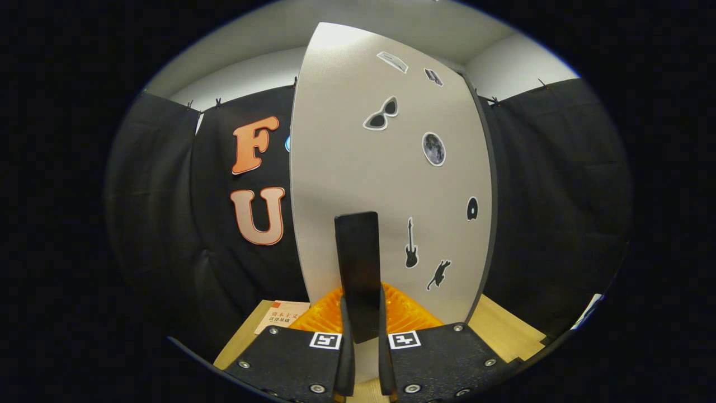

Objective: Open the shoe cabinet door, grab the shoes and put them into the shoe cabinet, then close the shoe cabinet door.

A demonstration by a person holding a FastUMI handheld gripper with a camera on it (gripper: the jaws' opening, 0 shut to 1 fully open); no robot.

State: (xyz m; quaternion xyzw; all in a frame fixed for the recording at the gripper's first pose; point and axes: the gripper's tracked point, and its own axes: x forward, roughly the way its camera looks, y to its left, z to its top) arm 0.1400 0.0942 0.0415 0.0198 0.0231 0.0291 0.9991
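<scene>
Here, seen along the gripper point(361, 364), the two black fingers stand nearly together and pinch the lower end of a tall, flat black door handle point(358, 268), which rises upright from between them. Both fingers appear to press on its sides, so the grip looks firm but narrow. The handle is fixed to the pale grey shoe cabinet door point(358, 168), which stands just beyond the fingers and carries small stickers: sunglasses, a moon, a guitar, a cat. No shoes can be made out; something ribbed and orange point(403, 313) lies low, just behind the fingers, and I cannot tell what it is. A printed card point(282, 316) rests on the wooden table point(503, 330) beside it. The likely risk is slipping: the handle is smooth and held only near its bottom, so a pull off-line from the door's swing could slide the fingers free or twist the handle between them.
</scene>
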